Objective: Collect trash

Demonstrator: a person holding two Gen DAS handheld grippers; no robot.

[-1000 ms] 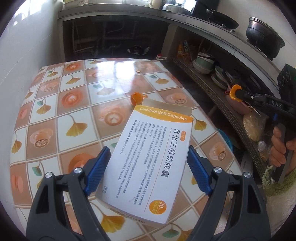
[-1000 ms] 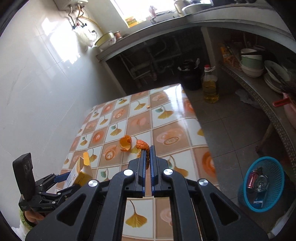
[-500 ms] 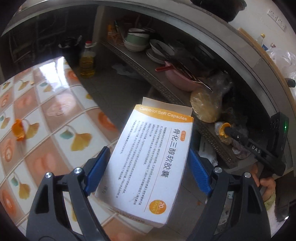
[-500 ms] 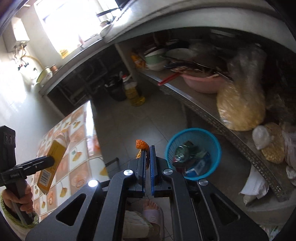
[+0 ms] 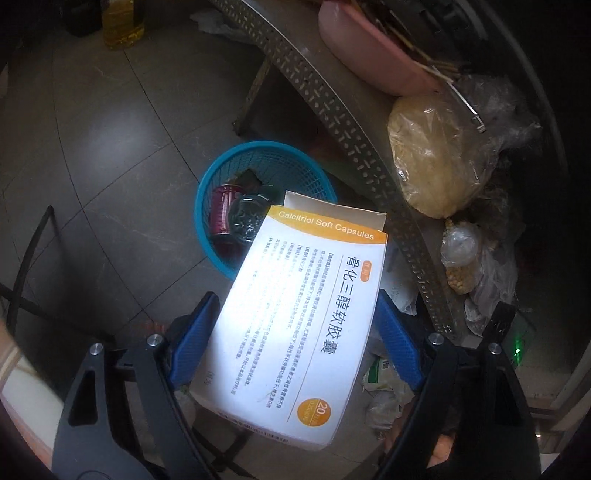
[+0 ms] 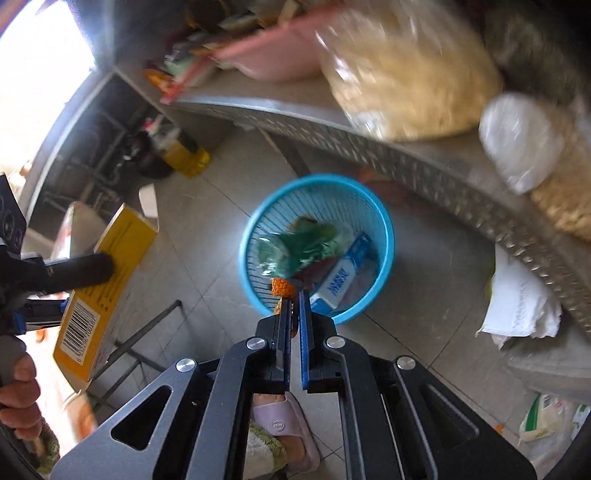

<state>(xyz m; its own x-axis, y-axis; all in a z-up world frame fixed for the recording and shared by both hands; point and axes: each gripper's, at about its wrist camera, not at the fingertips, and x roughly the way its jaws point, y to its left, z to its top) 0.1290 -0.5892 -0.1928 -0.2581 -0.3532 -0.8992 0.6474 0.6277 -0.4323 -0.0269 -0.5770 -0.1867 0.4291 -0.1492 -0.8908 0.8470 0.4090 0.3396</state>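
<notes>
Two handheld grippers point steeply down toward a blue plastic mesh waste basket [image 6: 384, 236] standing on a grey tiled floor [image 5: 92, 147], close to the leg and perforated front edge of a low metal shelf [image 5: 332, 107]. The left gripper [image 5: 295, 343] has its blue pads pressed against the two long sides of a white and orange medicine carton [image 5: 306, 325] printed "Calcitriol Soft Capsules"; the jaws stand wide and clamp it across its width. In the left wrist view the carton's open top flap overlaps the near rim of the basket, and from the right wrist view the same carton [image 6: 99, 280], showing a yellow side with a barcode, hangs above the floor to the left of the basket, held clear of it. The right gripper [image 6: 294, 295] has its jaws pressed almost together on a small orange scrap [image 6: 282, 287], probably a piece of fruit peel, though blur makes that uncertain; the scrap sticks out past the fingertips and sits over the near rim of the basket. Inside the basket lie a dark red drink can [image 5: 223, 214], a crumpled clear bottle [image 5: 247, 218], green wrapping [image 6: 299, 247] and a blue and white box [image 6: 343, 277]. On the shelf rest a pink basin [image 5: 369, 55] and a clear bag of pale yellow contents [image 5: 436, 155]. A cooking oil bottle [image 5: 122, 22] stands on the floor at the far edge. A foot in a pink slipper [image 6: 284, 424] shows below the right gripper.
</notes>
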